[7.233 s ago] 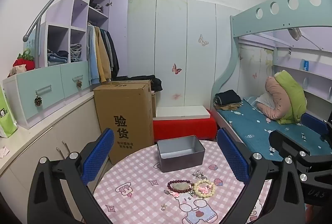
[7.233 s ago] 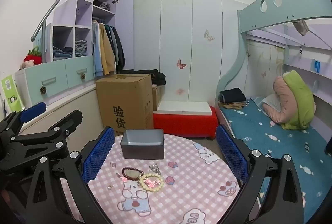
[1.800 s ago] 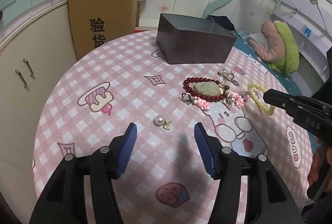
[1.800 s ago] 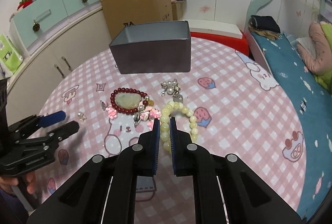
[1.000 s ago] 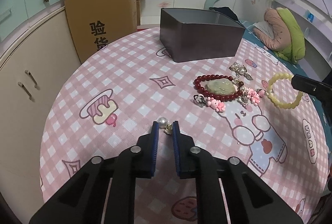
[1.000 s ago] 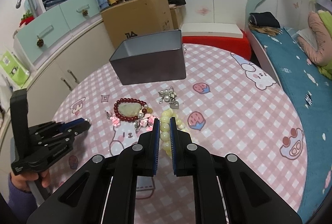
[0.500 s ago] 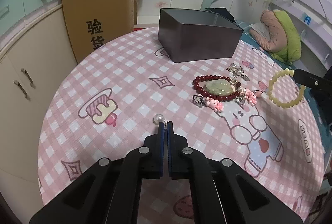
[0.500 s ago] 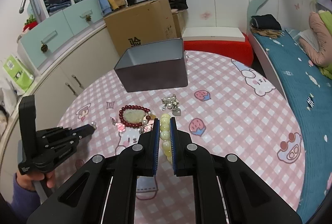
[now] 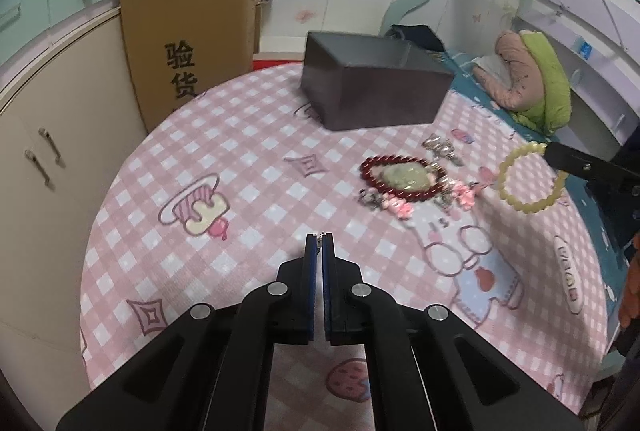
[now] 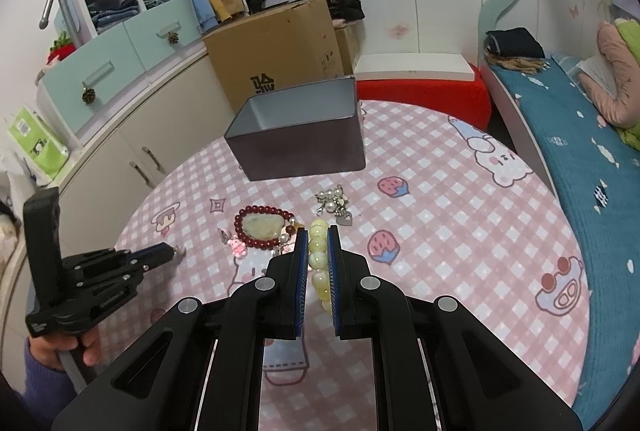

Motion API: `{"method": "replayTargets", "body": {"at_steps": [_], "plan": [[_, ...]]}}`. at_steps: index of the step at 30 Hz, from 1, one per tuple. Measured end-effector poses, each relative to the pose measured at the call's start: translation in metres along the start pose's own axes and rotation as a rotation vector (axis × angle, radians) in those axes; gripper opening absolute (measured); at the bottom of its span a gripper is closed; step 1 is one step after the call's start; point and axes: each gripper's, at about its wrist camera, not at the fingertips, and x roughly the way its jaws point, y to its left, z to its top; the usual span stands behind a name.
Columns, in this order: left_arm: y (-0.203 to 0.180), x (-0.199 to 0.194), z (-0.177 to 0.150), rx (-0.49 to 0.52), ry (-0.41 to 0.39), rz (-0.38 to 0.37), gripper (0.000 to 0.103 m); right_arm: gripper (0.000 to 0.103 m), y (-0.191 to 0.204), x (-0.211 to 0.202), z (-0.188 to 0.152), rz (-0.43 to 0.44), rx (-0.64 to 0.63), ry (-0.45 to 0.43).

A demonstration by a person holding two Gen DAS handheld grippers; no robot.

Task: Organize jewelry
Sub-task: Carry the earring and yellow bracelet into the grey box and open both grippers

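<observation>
While the right gripper clamps the yellow bracelet above the tabletop's middle, the left gripper pinches a small earring off its left edge; box sits at the far edge.

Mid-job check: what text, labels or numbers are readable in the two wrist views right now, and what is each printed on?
"验货" on the side of the cardboard box, black characters, read in the left wrist view.
Cardboard box in the right wrist view: a black mark on its side, only partly legible.
Green package by the cabinet: print too small to read.
Pink tablecloth: label by the bear cartoon too blurred to read.
</observation>
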Motion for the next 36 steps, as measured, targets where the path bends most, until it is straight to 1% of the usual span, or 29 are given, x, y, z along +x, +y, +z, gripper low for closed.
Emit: {"method": "replayTargets", "body": {"at_steps": [8,13,16,18,20,22,25,27,29,31,34,36], "plan": [[-0.015,-0.034,0.036,0.049,-0.108,-0.053,0.001,0.010,0.004,-0.008,0.019,0.006,-0.023,-0.037],[-0.035,-0.050,0.074,0.109,-0.187,-0.103,0.001,0.010,0.009,-0.011,0.049,0.017,-0.045,-0.077],[-0.046,-0.051,0.102,0.143,-0.225,-0.125,0.001,0.010,0.008,-0.007,0.074,0.030,-0.048,-0.100],[-0.051,-0.046,0.119,0.157,-0.236,-0.131,0.001,0.010,0.008,-0.003,0.092,0.039,-0.049,-0.112],[-0.055,-0.036,0.139,0.163,-0.233,-0.151,0.001,0.010,0.007,0.002,0.109,0.047,-0.048,-0.123],[-0.058,-0.022,0.158,0.163,-0.221,-0.153,0.001,0.010,0.007,0.008,0.123,0.051,-0.045,-0.129],[-0.059,0.001,0.176,0.162,-0.186,-0.169,0.001,0.010,0.008,0.023,0.143,0.054,-0.044,-0.129],[-0.060,0.019,0.182,0.162,-0.162,-0.153,0.001,0.010,0.007,0.038,0.153,0.052,-0.040,-0.117],[-0.058,0.035,0.185,0.161,-0.134,-0.147,0.001,0.010,0.006,0.056,0.158,0.053,-0.032,-0.092],[-0.057,0.060,0.186,0.161,-0.083,-0.133,0.001,0.010,0.006,0.074,0.157,0.054,-0.027,-0.065],[-0.054,0.087,0.179,0.170,-0.028,-0.097,0.001,0.010,0.007,0.100,0.151,0.049,-0.028,-0.015],[-0.052,0.099,0.173,0.172,0.000,-0.093,0.001,0.010,0.008,0.113,0.143,0.043,-0.032,0.011]]}}
